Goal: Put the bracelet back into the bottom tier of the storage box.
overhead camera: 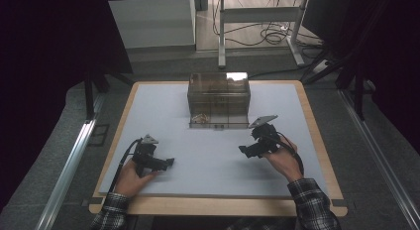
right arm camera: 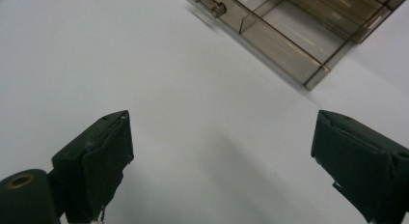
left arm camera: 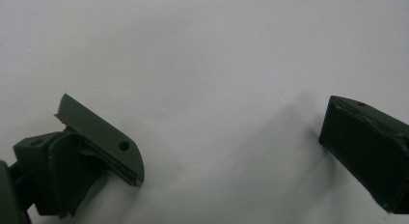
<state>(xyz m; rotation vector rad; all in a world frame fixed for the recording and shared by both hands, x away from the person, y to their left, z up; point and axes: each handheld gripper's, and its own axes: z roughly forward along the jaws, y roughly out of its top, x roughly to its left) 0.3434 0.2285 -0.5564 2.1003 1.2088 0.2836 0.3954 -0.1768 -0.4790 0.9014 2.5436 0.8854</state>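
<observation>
Both tongs hover low over the near part of the white desk (overhead camera: 163,121), the left tongs (overhead camera: 170,162) and the right tongs (overhead camera: 243,149) each with jaws spread wide and holding nothing. Farther back, at the desk's middle, stands the clear brown plastic drawer box (overhead camera: 218,99), its bottom drawer (overhead camera: 219,122) pulled out. It looks light, rigid, smooth and likely to slide or crack, so the small drawer knob (right arm camera: 217,9) seems the safest grip.

drawer box (right arm camera: 289,31): cut off by top edge | contents (brownish) indistinct
</observation>
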